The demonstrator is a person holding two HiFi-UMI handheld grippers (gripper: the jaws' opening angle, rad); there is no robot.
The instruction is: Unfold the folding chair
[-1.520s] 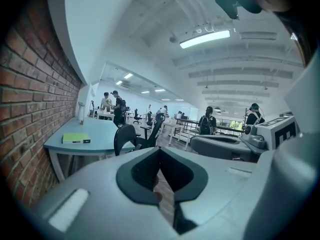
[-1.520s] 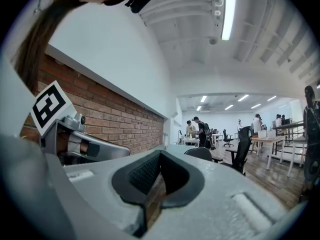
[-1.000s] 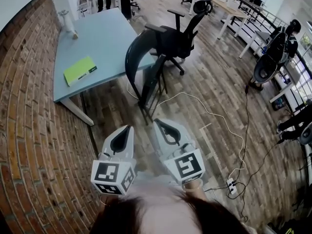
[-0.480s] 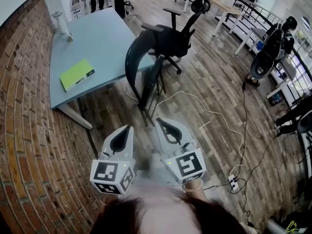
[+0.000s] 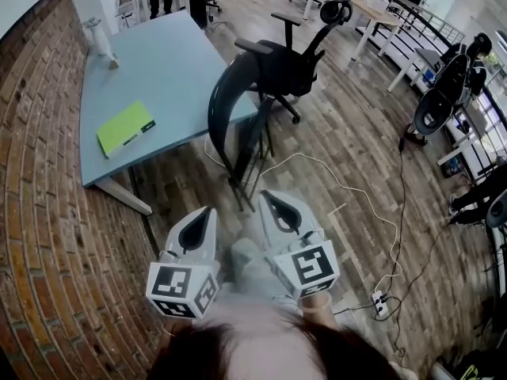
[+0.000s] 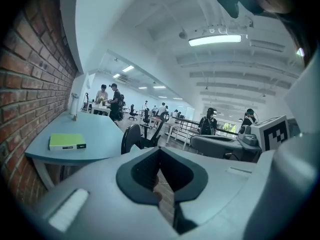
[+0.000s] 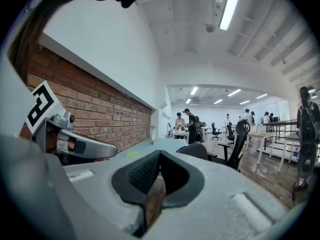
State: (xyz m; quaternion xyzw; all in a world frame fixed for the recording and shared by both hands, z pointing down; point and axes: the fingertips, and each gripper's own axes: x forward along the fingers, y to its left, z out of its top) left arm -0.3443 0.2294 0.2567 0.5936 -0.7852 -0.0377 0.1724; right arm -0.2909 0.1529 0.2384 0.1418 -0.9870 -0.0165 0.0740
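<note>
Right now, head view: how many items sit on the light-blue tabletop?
2. A flat lime-green book near the front edge; a small white object at the far corner. The black folding chair may hide more.

Left gripper jaws together, empty; folding chair ahead beside table

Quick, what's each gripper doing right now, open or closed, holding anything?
Left gripper: closed, holding nothing.
Right gripper: closed, holding nothing.
</note>
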